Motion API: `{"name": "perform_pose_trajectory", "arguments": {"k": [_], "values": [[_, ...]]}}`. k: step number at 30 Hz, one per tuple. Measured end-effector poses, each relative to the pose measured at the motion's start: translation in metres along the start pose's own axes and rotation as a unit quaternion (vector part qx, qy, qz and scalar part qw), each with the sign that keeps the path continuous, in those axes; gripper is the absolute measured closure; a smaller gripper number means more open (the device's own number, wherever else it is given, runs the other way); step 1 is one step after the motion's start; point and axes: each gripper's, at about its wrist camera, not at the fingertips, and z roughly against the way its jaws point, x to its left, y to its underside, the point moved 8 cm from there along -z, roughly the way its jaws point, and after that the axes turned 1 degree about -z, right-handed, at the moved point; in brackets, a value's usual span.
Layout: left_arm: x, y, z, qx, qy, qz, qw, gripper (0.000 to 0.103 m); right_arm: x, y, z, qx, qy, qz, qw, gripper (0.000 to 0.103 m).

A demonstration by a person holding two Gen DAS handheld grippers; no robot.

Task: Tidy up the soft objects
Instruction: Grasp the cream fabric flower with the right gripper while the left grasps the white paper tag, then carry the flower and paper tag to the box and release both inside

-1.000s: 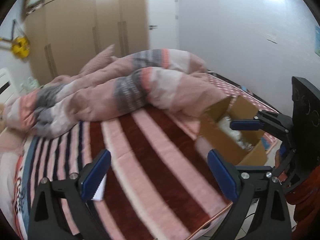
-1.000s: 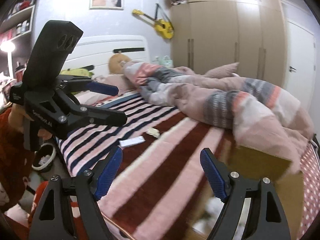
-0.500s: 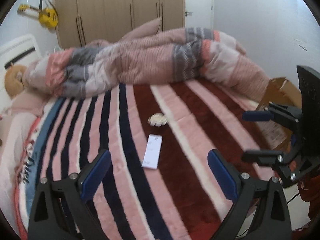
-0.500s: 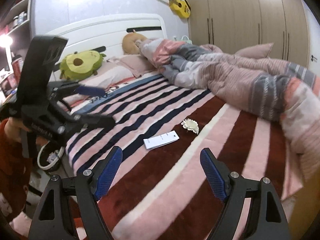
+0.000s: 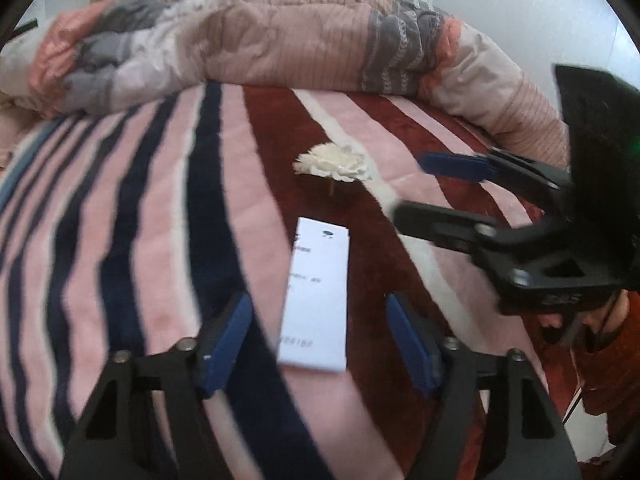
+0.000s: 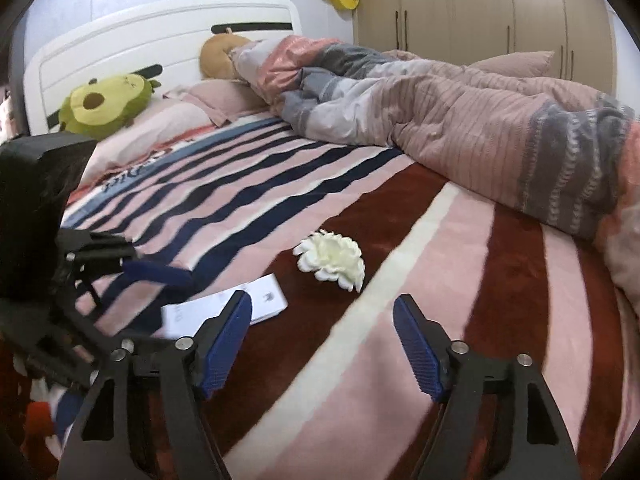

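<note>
A white soft flower [image 5: 332, 162] [image 6: 333, 257] lies on the striped blanket [image 5: 140, 208] [image 6: 500, 280]. A white paper slip [image 5: 316, 292] [image 6: 256, 304] lies just nearer than it. My left gripper [image 5: 320, 336] is open and empty, low over the slip, whose near end lies between its jaws. My right gripper [image 6: 324, 340] is open and empty, a short way in front of the flower. The right gripper also shows at the right of the left wrist view [image 5: 432, 188]; the left gripper shows at the left of the right wrist view [image 6: 148, 300].
A rumpled pink and grey duvet [image 5: 260, 40] [image 6: 460, 120] lies across the far side of the bed. A green avocado plush [image 6: 104, 104] and a brown plush [image 6: 220, 56] rest at the white headboard [image 6: 160, 40]. Wardrobes [image 6: 480, 12] stand behind.
Both grippers swung left away from the cardboard box and moved in closer to the slip and the flower. The box has left both views. Both grippers stayed open.
</note>
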Motion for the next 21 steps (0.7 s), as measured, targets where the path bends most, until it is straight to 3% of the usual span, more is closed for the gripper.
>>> {"name": "perform_pose_trajectory", "arguments": {"k": [2, 5, 6, 9, 13, 21], "values": [[0.0, -0.001, -0.014, 0.006, 0.001, -0.001, 1.0, 0.055, -0.005, -0.005, -0.018, 0.002, -0.007, 0.001, 1.0, 0.037], [0.001, -0.002, -0.021, 0.001, -0.025, -0.015, 0.9996, 0.072, -0.007, -0.011, -0.035, 0.013, -0.023, -0.003, 1.0, 0.048], [0.003, -0.003, -0.02, -0.003, -0.025, -0.011, 0.9996, 0.073, -0.007, -0.013, -0.04, 0.016, -0.019, 0.001, 1.0, 0.05], [0.008, -0.002, -0.018, -0.004, -0.023, -0.01, 0.9997, 0.073, 0.0, -0.016, -0.045, 0.015, -0.021, 0.02, 0.999, 0.056], [0.01, -0.001, -0.015, -0.003, -0.025, -0.012, 0.9996, 0.074, 0.002, -0.013, -0.057, 0.041, -0.002, 0.032, 0.999, 0.086], [0.016, -0.002, 0.005, -0.014, -0.033, 0.0, 0.9994, 0.074, 0.011, -0.012, -0.027, 0.018, -0.006, 0.032, 0.999, 0.089]]}}
